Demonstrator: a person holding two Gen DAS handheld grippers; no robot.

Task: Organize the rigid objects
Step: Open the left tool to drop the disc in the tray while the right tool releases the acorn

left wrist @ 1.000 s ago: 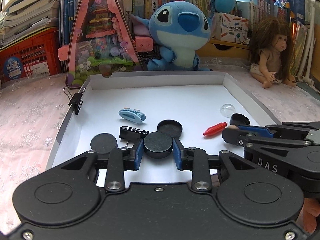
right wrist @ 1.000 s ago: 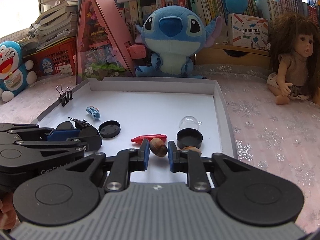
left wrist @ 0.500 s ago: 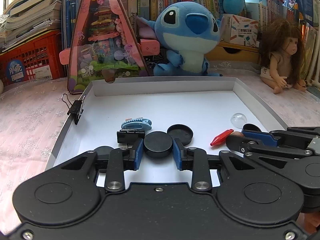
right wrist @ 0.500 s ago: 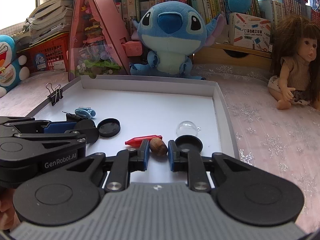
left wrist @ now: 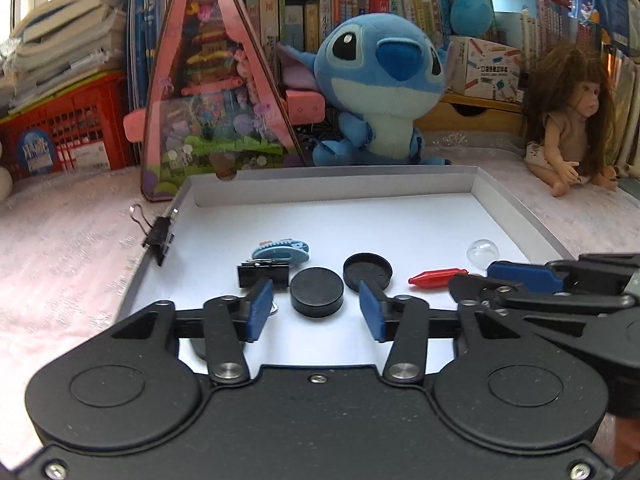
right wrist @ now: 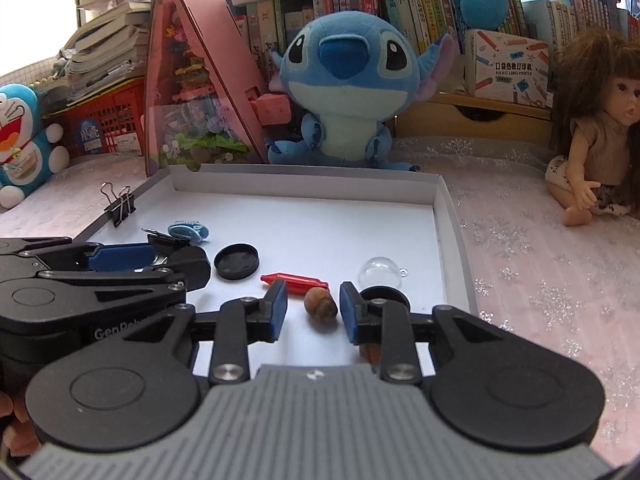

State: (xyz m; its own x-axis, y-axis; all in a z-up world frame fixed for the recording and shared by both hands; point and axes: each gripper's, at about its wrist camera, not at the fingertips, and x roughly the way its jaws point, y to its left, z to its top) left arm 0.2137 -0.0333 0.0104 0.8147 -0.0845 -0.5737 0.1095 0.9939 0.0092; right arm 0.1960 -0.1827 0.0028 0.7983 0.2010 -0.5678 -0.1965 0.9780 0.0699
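Note:
A shallow white tray [left wrist: 516,208] [right wrist: 450,216] holds small items. My left gripper [left wrist: 316,306] is opening; a black round cap [left wrist: 317,291] rests on the tray floor between its blue pads, which stand clear of it. My right gripper [right wrist: 313,307] is opening too, and a brown nut [right wrist: 320,306] lies loose between its pads. Beside these lie an upturned black lid [left wrist: 368,272] [right wrist: 237,261], a red crayon [left wrist: 436,277] [right wrist: 294,280], a clear dome [left wrist: 483,251] [right wrist: 379,273], a blue hair clip [left wrist: 280,251] [right wrist: 188,231] and a black binder clip [left wrist: 262,274].
Another binder clip [left wrist: 158,234] [right wrist: 120,207] grips the tray's left rim. Behind the tray stand a pink triangular toy case [left wrist: 212,92], a blue plush [right wrist: 344,92] and a doll [right wrist: 600,136] on the right. A second black lid [right wrist: 385,296] lies behind my right finger.
Both grippers have opened: the left pads have let go of the black cap and the right pads have let go of the nut. Both things now rest on the tray floor.

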